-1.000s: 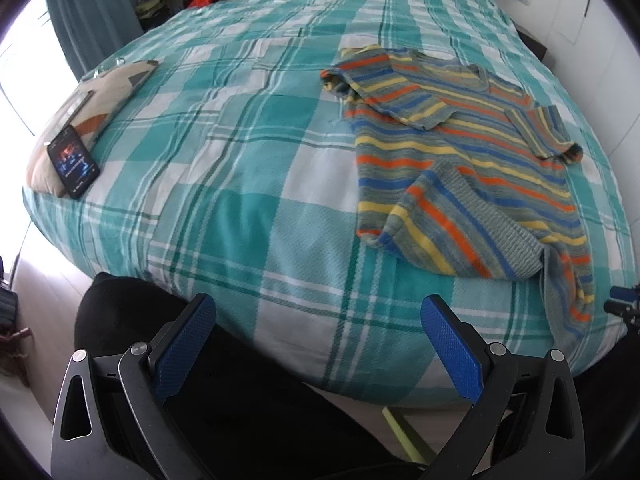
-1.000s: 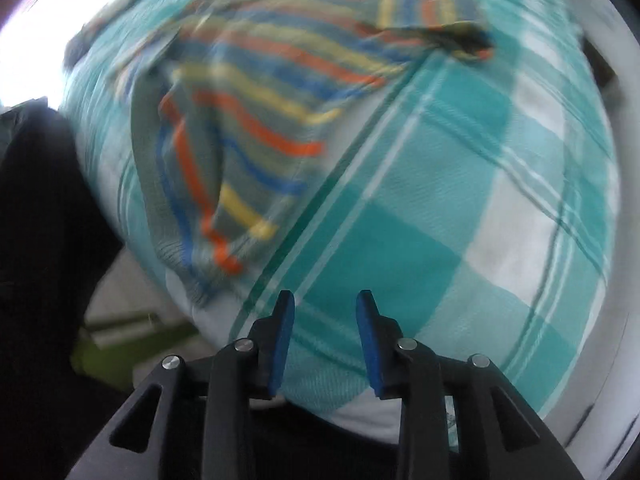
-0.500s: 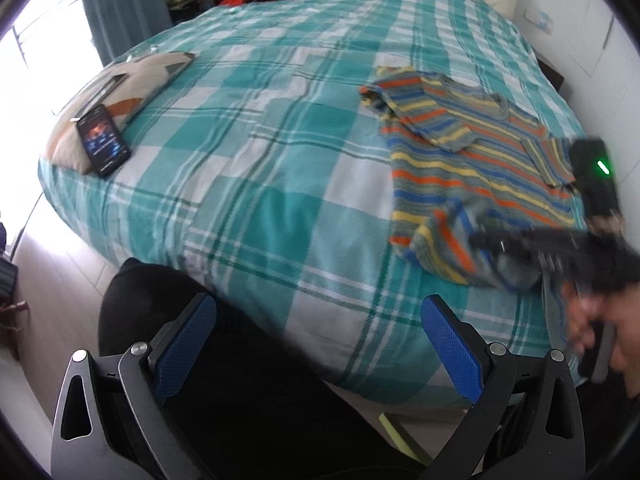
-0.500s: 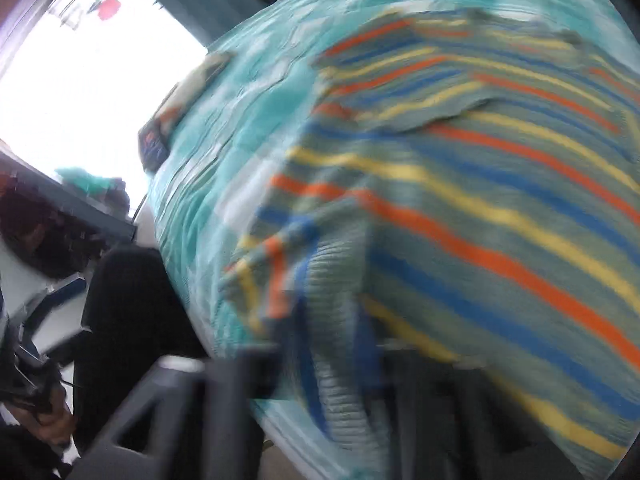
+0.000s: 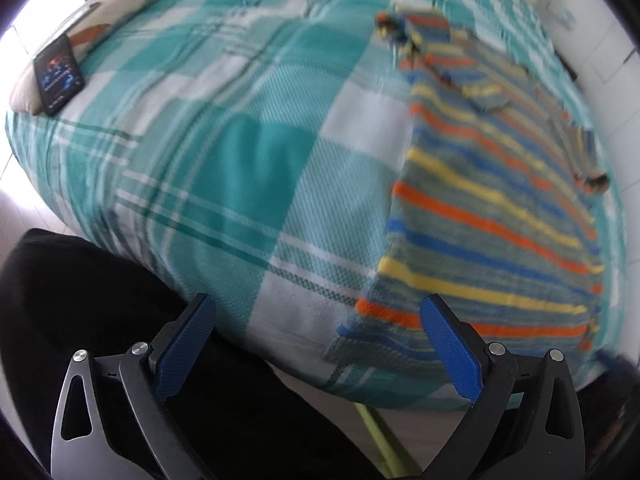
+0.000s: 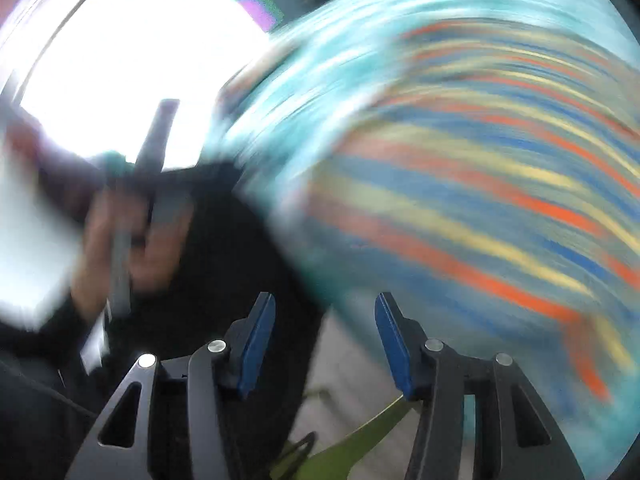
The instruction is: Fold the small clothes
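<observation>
Striped shirt (image 5: 492, 216) lies hem-near, collar-far; left claw (image 5: 316, 340) wide, right claw (image 6: 324, 340) opening, both empty.

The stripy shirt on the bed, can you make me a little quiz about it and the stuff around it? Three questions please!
1. True or false: the left gripper is squeezing the stripy shirt.
2. What lies on the pillow at the bed's far left corner: (a) a phone, (b) a shoe, (c) a cup?
3. Fill in: the checked bedspread is white and ____.

Key:
1. False. Its jaws stand wide open, with only the shirt's near corner in front of one pad.
2. (a), the phone.
3. Teal green.
</observation>
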